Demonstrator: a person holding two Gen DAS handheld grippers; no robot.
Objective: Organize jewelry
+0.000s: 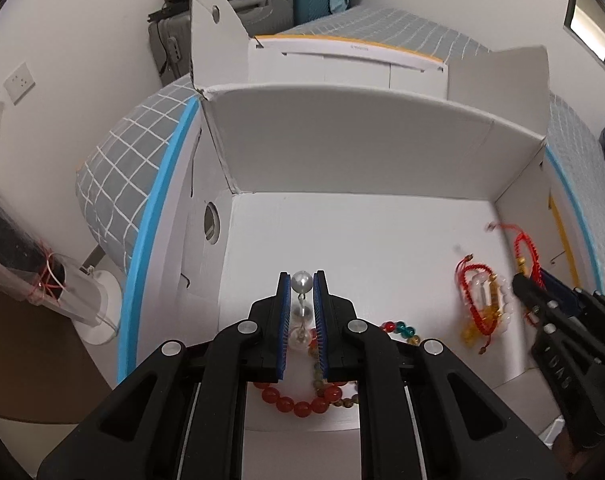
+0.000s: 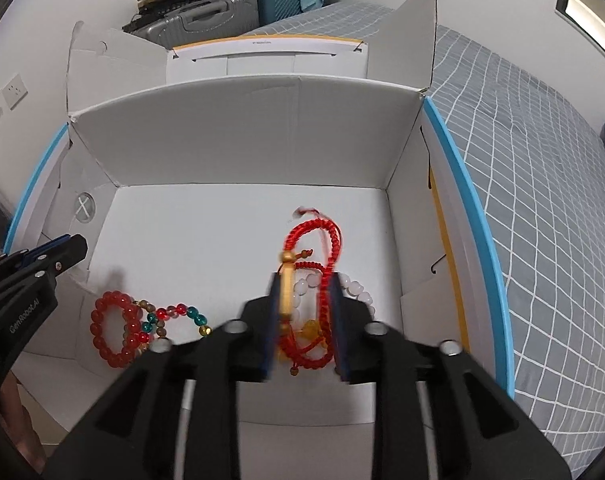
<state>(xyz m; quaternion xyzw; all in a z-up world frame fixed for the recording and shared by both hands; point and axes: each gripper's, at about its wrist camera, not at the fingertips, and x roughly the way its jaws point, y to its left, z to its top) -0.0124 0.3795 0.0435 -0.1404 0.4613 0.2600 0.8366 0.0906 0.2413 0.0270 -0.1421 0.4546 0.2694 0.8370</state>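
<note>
Right wrist: red braided bracelet (image 2: 316,236) (blurred)

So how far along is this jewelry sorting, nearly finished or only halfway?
Several pieces already lie in the white box: a red bead bracelet, a multicolored bead strand and a white bead bracelet. In hand: the left gripper pinches a pearl strand over the box, and the right gripper has a red cord bracelet between its parted jaws. Both remain to be set down.
</note>
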